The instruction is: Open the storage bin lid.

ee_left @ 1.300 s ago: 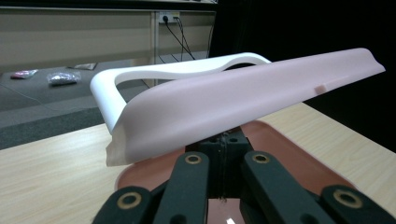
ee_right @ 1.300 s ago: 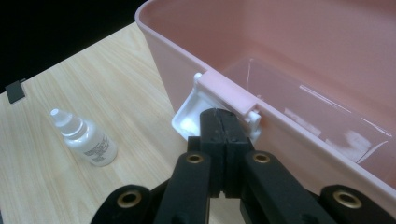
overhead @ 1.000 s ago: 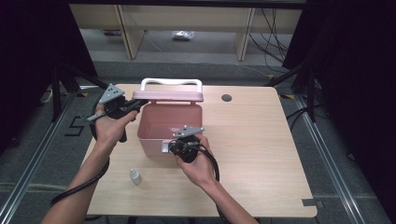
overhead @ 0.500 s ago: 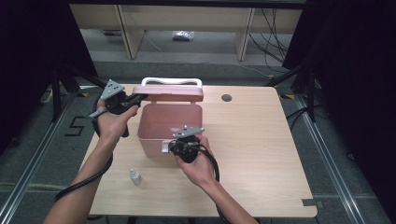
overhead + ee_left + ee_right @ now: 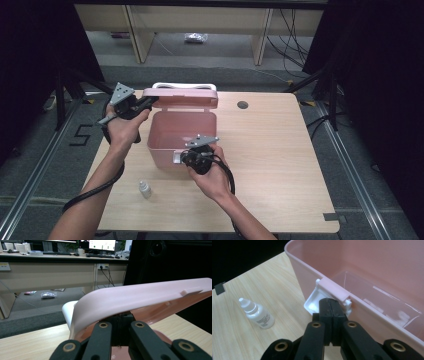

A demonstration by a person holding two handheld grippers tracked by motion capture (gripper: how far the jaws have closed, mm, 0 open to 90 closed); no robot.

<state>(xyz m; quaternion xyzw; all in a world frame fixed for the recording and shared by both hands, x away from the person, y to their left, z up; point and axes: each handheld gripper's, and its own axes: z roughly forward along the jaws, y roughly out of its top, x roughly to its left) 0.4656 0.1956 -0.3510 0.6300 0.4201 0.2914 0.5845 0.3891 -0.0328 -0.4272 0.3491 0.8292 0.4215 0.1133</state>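
While the high view shows the pink box (image 5: 182, 135) standing open near the middle of the tabletop (image 5: 280, 165), its lid (image 5: 181, 98) is raised at the far side with the left hand-held gripper (image 5: 148, 102) at its left end; the right hand-held gripper (image 5: 186, 158) sits at the latch (image 5: 178, 158) on the near wall; a small dropper bottle (image 5: 144, 189) stands apart, outside the box. From the left gripper view, closed jaws meet under the lid's (image 5: 140, 298) edge, seemingly propping it, though contact is hidden. From the right gripper view, closed jaws press at the white latch (image 5: 315, 303), holding nothing; the bottle (image 5: 257, 313) waits beside, so opening looks done and loading remains.
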